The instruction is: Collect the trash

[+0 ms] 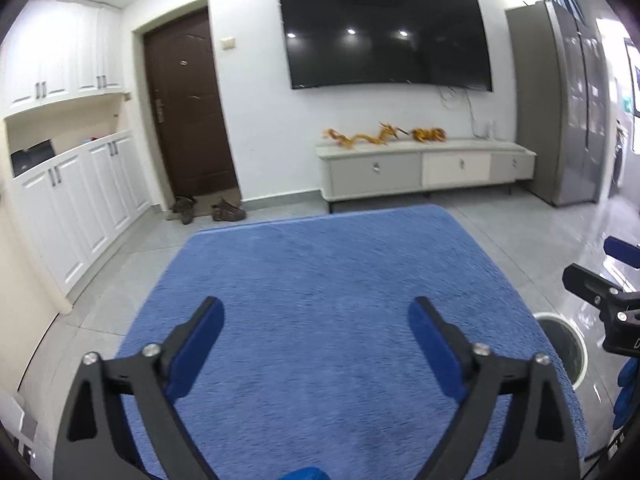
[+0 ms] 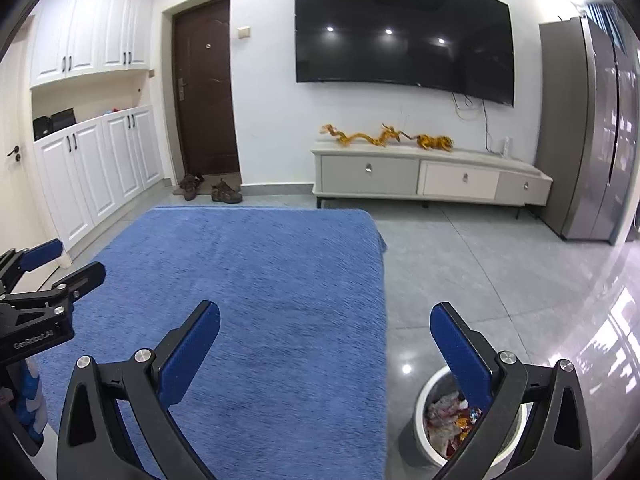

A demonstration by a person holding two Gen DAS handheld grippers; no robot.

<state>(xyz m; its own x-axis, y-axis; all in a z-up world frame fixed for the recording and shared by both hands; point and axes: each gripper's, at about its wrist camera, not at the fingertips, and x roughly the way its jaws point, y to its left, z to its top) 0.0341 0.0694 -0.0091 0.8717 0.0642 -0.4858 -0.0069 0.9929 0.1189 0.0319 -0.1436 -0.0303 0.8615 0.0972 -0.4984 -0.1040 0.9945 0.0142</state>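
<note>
My left gripper (image 1: 316, 320) and right gripper (image 2: 324, 328): jaws wide apart, holding nothing | blue cloth (image 2: 248, 280) bare of trash | bin (image 2: 424, 440), near right, holds wrappers (image 2: 448, 420) | scan edges before finishing.

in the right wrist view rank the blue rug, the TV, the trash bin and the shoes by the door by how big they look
1. blue rug
2. TV
3. trash bin, partly hidden and near the camera, so unsure
4. shoes
</note>
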